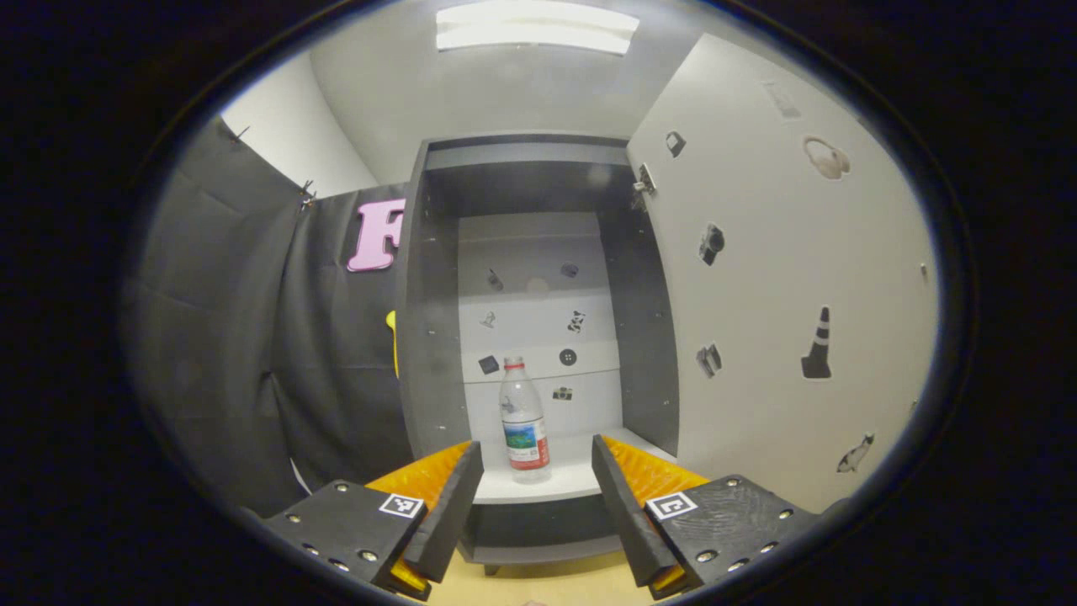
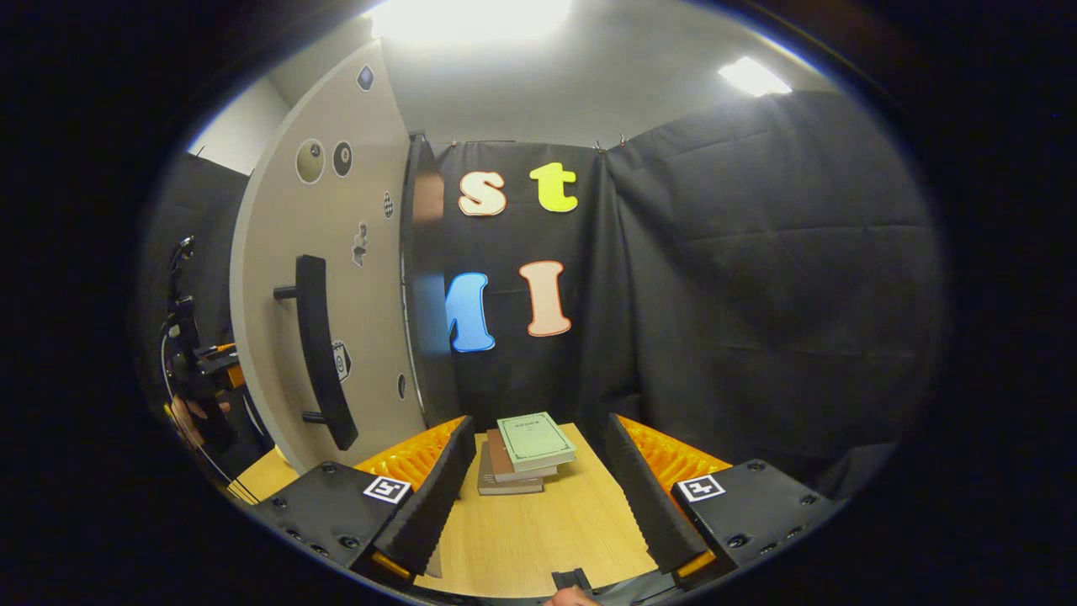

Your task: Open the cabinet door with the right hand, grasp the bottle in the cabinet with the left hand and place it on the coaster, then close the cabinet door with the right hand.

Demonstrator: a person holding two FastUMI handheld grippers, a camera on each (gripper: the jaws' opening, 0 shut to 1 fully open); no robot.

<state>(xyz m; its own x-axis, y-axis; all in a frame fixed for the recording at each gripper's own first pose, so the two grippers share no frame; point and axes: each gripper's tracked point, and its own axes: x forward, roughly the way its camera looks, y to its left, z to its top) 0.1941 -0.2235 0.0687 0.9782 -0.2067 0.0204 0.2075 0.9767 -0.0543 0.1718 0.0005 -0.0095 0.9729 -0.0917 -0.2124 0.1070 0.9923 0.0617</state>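
Ahead of the left gripper (image 1: pixel 537 471), fingers apart, the bottle (image 1: pixel 523 421) stands ungrasped inside the cabinet (image 1: pixel 530 497), whose door (image 2: pixel 336 278) is already open, left of the empty, spread right gripper (image 2: pixel 538 488).

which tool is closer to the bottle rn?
Left. The left tool faces the bottle on the open cabinet's shelf, short of it. The right tool points at books beyond the door.

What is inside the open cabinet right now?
A clear plastic bottle with a red cap stands upright on the white shelf of the grey cabinet. Small stickers dot the back panel. The lower compartment is hidden.
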